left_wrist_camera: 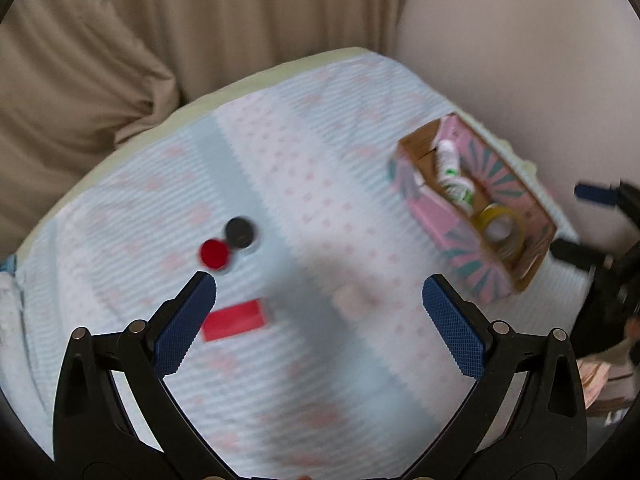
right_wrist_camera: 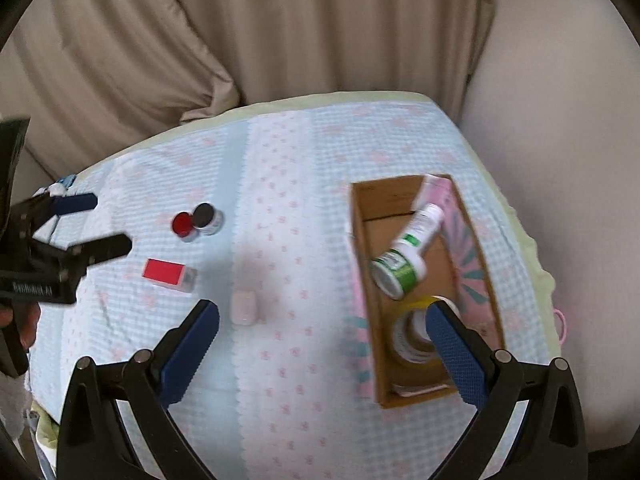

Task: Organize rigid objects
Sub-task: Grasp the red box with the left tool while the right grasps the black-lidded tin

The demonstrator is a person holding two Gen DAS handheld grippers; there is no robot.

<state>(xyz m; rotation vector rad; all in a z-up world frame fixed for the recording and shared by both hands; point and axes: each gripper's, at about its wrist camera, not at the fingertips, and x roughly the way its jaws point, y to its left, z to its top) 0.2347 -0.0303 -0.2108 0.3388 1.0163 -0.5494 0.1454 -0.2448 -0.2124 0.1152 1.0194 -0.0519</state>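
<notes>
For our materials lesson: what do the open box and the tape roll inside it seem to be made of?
Box: likely cardboard, with matte brown inner walls and a printed pink outside. Tape roll: seemingly glossy yellowish translucent plastic film wound on a pale core, probably card; blur leaves that open.

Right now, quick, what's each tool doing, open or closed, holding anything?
Left tool: open, holding nothing, above the patterned cloth.
Right tool: open, holding nothing, one finger over the tape roll in the cardboard box.

Soft even daylight, faint shadows on cloth; motion blur throughout; fisheye bending, dark corners.
</notes>
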